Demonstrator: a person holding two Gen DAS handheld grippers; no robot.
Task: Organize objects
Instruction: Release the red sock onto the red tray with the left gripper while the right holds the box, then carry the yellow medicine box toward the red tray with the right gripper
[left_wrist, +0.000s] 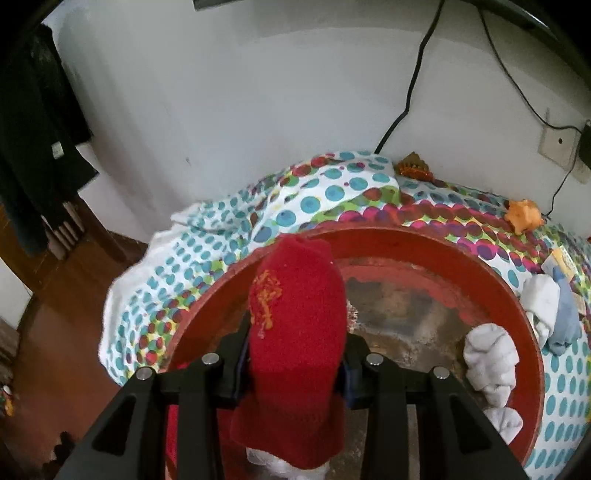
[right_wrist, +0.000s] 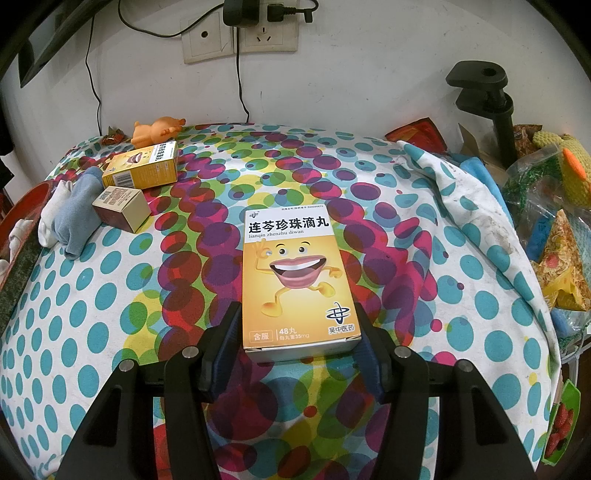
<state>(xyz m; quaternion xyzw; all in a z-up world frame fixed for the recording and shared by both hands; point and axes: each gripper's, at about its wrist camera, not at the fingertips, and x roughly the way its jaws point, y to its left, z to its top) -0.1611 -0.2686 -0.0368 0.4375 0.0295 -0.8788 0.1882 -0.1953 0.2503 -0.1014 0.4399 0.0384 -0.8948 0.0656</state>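
Observation:
My left gripper (left_wrist: 295, 350) is shut on a red knitted sock (left_wrist: 295, 295) with an orange emblem, held over a big red basin (left_wrist: 406, 240). The sock hangs down between the pads. A white sock bundle (left_wrist: 487, 362) lies against the basin's right wall. In the right wrist view, my right gripper (right_wrist: 299, 332) is shut on the lower end of a yellow medicine box (right_wrist: 295, 273) with a cartoon mouth. The box lies flat over the dotted tablecloth (right_wrist: 406, 295).
Two more small boxes (right_wrist: 144, 166) (right_wrist: 122, 208), a grey-blue and white sock pair (right_wrist: 79, 218) and an orange toy (right_wrist: 155, 131) lie at the far left of the cloth. A black clamp (right_wrist: 491, 99) and snack bags (right_wrist: 554, 221) crowd the right. Cables hang down the wall behind.

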